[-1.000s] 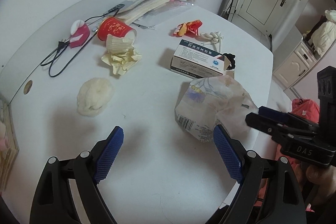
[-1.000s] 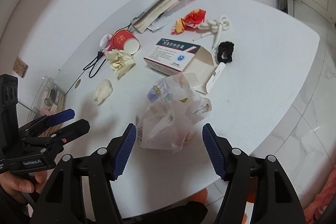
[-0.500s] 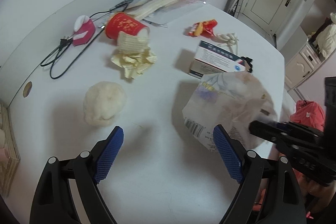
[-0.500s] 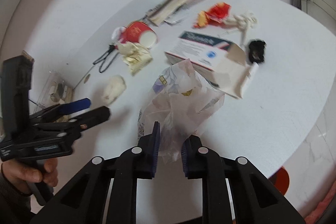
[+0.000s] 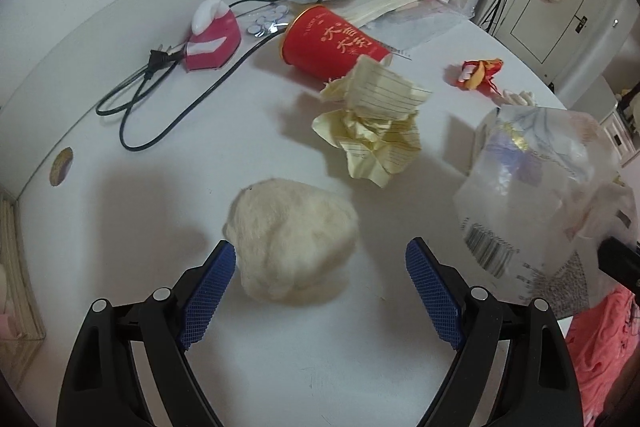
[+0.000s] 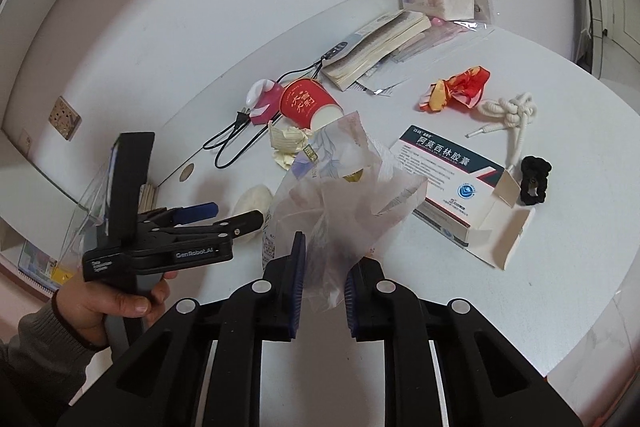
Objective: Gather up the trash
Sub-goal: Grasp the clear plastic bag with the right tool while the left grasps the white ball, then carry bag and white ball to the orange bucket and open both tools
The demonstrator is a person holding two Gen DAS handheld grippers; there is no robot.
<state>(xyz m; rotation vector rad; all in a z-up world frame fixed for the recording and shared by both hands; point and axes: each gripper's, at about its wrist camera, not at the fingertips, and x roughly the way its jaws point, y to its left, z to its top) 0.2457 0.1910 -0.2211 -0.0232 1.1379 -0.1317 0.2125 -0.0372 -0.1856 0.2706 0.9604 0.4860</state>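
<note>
Holding the thin plastic bag by its lower folds, the right gripper has its blue pads pressed in on the film, so the bag stands up off the white table with its mouth loose and facing toward the litter; that seems the point of the grip, a receptacle kept ready while the other tool fetches. The left gripper has its jaws spread wide and sits low over the table, the cream-coloured wad of crumpled tissue or cotton lying between the two pads, close against the left one and clear of the right. Judging from this, the wad is the first piece to be picked, being nearest both the tool and the bag, which shows at the right edge of the left wrist view. Beyond it lie the crumpled yellow lined paper and the tipped red paper cup, touching each other, with a red candy wrapper farther off. The open medicine box sits just beside the bag; whether it counts as trash I cannot tell. Soft as the wad looks, it should compress easily when squeezed.
</note>
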